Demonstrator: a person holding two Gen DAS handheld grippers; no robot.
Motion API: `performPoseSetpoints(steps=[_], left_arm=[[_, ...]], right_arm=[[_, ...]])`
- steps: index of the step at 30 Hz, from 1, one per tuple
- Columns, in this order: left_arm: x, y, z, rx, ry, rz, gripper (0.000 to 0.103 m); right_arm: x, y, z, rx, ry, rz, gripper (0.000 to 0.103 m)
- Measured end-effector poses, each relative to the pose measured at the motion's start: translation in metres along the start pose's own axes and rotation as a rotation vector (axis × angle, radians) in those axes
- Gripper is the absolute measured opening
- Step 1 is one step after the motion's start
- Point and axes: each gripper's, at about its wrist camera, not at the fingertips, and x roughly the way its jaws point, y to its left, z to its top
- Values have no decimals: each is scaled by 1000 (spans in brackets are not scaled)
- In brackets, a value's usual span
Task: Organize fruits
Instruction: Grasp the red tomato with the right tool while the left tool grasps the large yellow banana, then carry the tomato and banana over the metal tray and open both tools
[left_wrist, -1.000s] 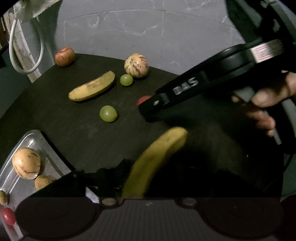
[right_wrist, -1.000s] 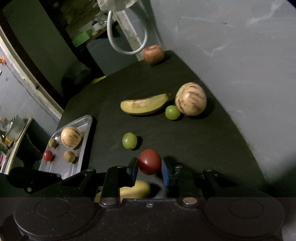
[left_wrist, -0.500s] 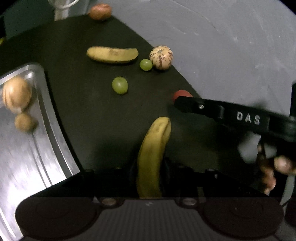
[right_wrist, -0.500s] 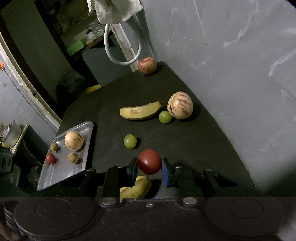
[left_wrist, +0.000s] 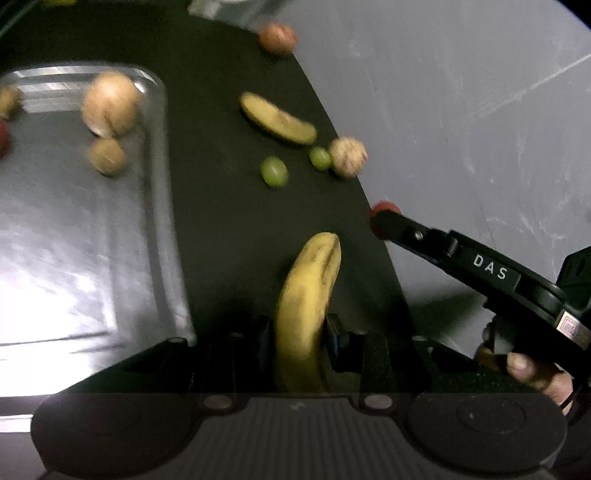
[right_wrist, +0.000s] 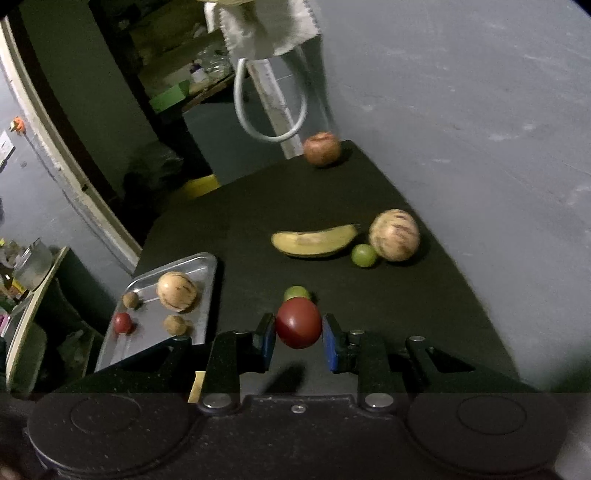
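Note:
My left gripper (left_wrist: 297, 332) is shut on a yellow banana (left_wrist: 306, 295) and holds it above the dark table, just right of the steel tray (left_wrist: 74, 229). My right gripper (right_wrist: 298, 332) is shut on a red tomato (right_wrist: 298, 322), lifted over the table; it also shows in the left wrist view (left_wrist: 384, 212). The tray (right_wrist: 147, 325) holds a striped melon (right_wrist: 176, 290), two small brown fruits and a small red fruit (right_wrist: 122, 322). On the table lie a second banana (right_wrist: 314, 240), two green grapes (right_wrist: 364, 254), a striped melon (right_wrist: 394, 235) and an apple (right_wrist: 321, 147).
The round dark table (right_wrist: 332, 192) ends near the grey wall on the right. A white hose loop (right_wrist: 269, 122) and a cloth hang behind the apple. A side shelf with clutter (right_wrist: 29, 266) stands left of the tray.
My left gripper has swung left and up with the banana, so the tray now fills its left view. My right gripper has risen with the tomato.

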Motion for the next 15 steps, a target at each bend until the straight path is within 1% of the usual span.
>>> performPoseSetpoints(steps=[5,8,12,15], left_arm=[[-35,19,2,-39,-116,62,33],[-54,38,5,-90,-180,108,33],[-73,65,8,-141,-232,174,33],[-79,83,11,-170,-258,210,33]], right_arm=[[21,28,-1,-35,32,46,29],[37,48,-5,-59,62,77,29],[57,74,-10,-87,100,110,29],[70,92,-15,-112,125,126,29]])
